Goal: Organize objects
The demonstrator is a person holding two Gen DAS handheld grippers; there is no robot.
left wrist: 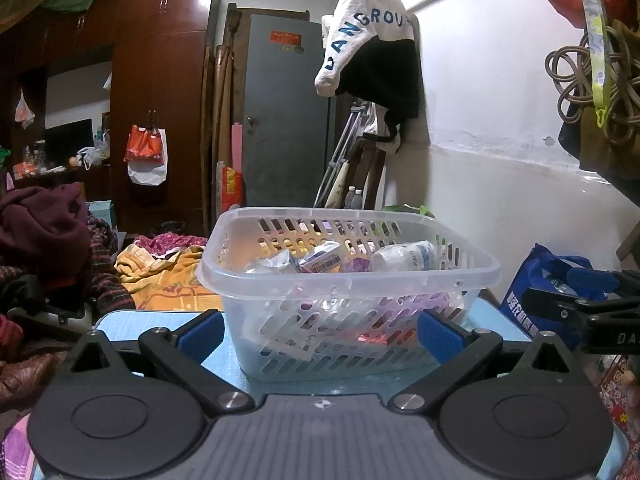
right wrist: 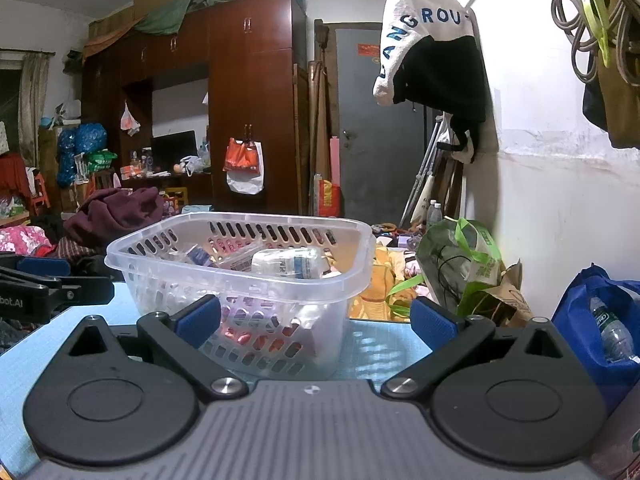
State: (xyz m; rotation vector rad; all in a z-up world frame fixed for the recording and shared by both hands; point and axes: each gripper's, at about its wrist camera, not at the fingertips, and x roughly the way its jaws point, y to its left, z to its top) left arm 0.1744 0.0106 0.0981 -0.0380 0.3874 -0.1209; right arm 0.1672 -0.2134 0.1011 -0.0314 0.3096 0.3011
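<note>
clear slotted plastic basket [left wrist: 348, 276] sits at twelve o'clock on the pale blue mat [left wrist: 120, 322], already collecting white bottle [left wrist: 404, 256] and packets. left gripper [left wrist: 320, 334] spread, empty; right gripper [right wrist: 318, 320] likewise, basket toward eleven o'clock.

Translucent smooth plastic basket [left wrist: 348, 276]; glossy dark wooden wardrobe [right wrist: 248, 92]; matt blue mat [right wrist: 380, 348] underneath.
</note>
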